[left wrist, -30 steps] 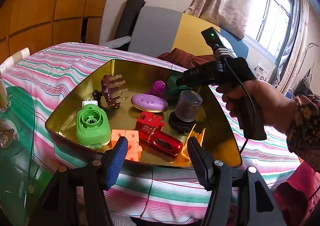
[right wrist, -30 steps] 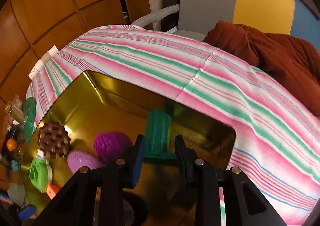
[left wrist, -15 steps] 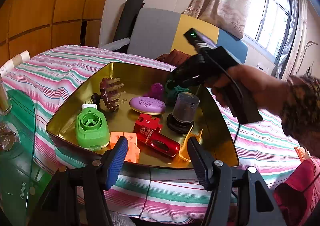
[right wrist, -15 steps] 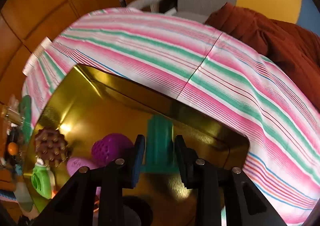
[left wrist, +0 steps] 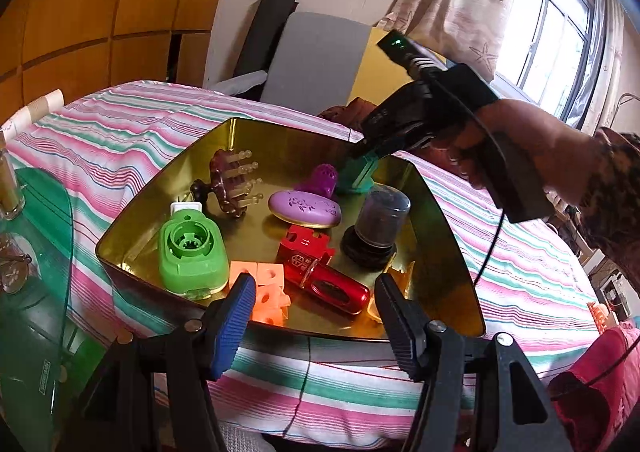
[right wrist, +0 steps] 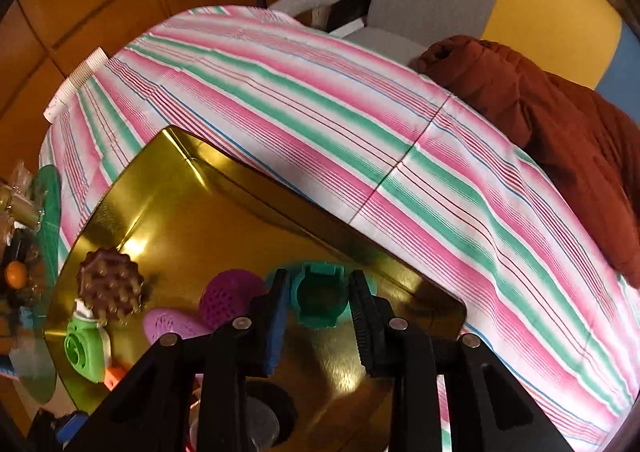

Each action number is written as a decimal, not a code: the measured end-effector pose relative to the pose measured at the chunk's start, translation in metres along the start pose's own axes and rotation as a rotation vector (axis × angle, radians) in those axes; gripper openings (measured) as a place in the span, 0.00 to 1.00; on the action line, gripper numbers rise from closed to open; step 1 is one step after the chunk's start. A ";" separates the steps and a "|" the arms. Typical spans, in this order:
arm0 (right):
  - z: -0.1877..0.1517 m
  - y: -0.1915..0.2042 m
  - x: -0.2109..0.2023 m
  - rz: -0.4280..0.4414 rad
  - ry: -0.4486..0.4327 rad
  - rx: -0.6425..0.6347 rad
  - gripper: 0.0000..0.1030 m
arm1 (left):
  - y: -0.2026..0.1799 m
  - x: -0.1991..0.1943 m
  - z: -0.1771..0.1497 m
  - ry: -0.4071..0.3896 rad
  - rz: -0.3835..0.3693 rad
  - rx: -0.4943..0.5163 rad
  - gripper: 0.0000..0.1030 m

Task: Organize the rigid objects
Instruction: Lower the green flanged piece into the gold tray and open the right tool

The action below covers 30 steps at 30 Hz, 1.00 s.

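Note:
A gold metal tray [left wrist: 180,171] lies on the striped cloth and holds several small rigid things. Over its far right corner my right gripper [left wrist: 357,151] points steeply down, shut on a teal plastic piece [left wrist: 357,176]. In the right wrist view that teal piece [right wrist: 320,298] shows its hollow top between the two fingers of the right gripper [right wrist: 319,302], above the tray [right wrist: 200,219]. My left gripper [left wrist: 316,316] hovers open at the tray's near edge, holding nothing. A green holed gadget [left wrist: 191,252], a red item [left wrist: 324,272] and orange blocks [left wrist: 264,288] lie just beyond it.
Also in the tray are a brown knobbed brush [left wrist: 226,187], a lilac oval [left wrist: 304,209], a purple perforated dome [left wrist: 322,179] and a dark capped cylinder [left wrist: 378,226]. A green glass table [left wrist: 36,292] stands left. A rust-red cloth [right wrist: 540,111] lies beyond the tray, before a chair [left wrist: 316,59].
My right gripper tipped further down and shifted toward the tray's far right corner with the teal piece, which now shows its top instead of its side. The left gripper kept still.

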State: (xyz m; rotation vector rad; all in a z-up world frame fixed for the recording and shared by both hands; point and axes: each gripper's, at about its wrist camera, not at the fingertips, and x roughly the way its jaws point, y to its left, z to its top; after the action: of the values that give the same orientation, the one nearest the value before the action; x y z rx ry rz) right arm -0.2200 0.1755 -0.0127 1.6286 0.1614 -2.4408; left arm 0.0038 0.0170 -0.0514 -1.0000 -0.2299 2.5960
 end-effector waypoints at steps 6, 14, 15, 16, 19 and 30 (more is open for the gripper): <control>-0.014 -0.006 -0.005 0.007 -0.084 0.046 0.30 | -0.005 -0.006 0.001 -0.005 -0.006 0.008 0.61; -0.027 -0.005 -0.009 0.043 -0.123 0.134 0.37 | 0.000 -0.015 0.007 -0.003 0.017 -0.035 0.61; -0.031 -0.004 -0.013 0.040 -0.134 0.145 0.44 | 0.002 -0.015 0.008 0.002 0.033 -0.047 0.61; -0.036 -0.003 -0.017 0.031 -0.147 0.151 0.51 | 0.003 -0.015 0.009 0.010 0.050 -0.056 0.61; -0.059 0.004 -0.035 0.008 -0.200 0.154 0.55 | 0.008 -0.011 0.009 0.041 0.108 -0.077 0.61; -0.108 0.040 -0.062 -0.019 -0.250 0.133 0.62 | 0.023 -0.017 0.016 0.057 0.279 -0.122 0.61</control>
State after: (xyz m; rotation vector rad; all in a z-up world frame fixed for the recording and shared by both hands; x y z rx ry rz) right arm -0.0909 0.1651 0.0035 1.3574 -0.0234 -2.6934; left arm -0.0018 -0.0112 -0.0353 -1.2252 -0.2529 2.8261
